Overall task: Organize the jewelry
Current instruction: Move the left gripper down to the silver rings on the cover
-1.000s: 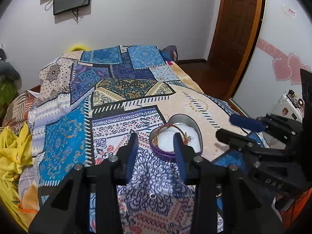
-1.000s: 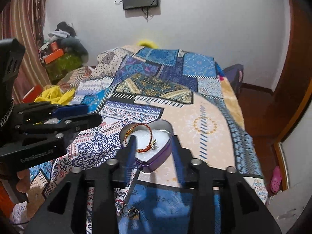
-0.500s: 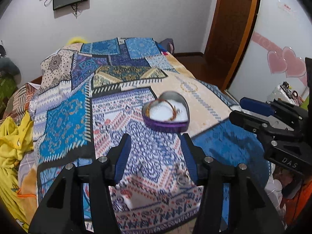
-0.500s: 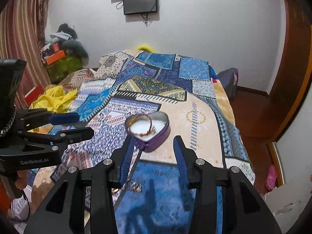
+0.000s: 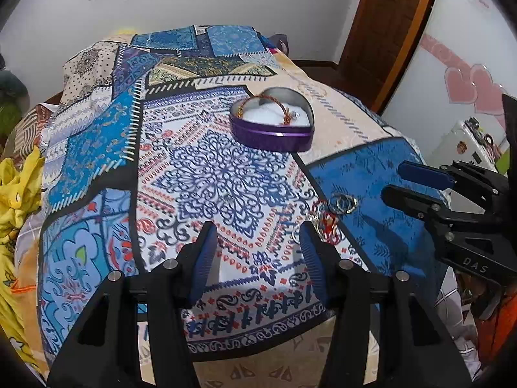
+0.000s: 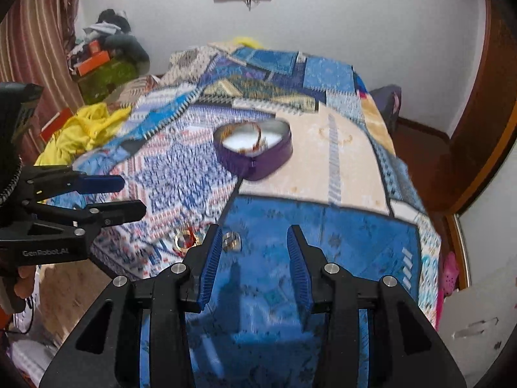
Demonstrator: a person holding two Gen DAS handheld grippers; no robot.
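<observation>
A purple heart-shaped tin (image 5: 273, 129) with white padding sits on the patterned bedspread (image 5: 226, 174), with a red-gold bracelet (image 5: 268, 103) lying in it. It also shows in the right wrist view (image 6: 253, 153). Silver rings (image 5: 344, 202) and a red-gold piece (image 5: 326, 223) lie on the bedspread near the front. In the right wrist view the rings (image 6: 232, 241) lie beside a gold ring (image 6: 184, 241). My left gripper (image 5: 257, 242) is open and empty, well short of the tin. My right gripper (image 6: 255, 245) is open and empty, just right of the rings.
A yellow cloth (image 5: 16, 187) lies at the bed's left edge. A wooden door (image 5: 387, 26) stands at the back right. Clutter is piled by the curtain (image 6: 106, 51). The bed's front edge (image 5: 258, 349) is close below the grippers.
Both grippers have pulled back from the tin toward the bed's front edge. The tin now lies farther ahead, and the loose rings have come into view near the fingers.
</observation>
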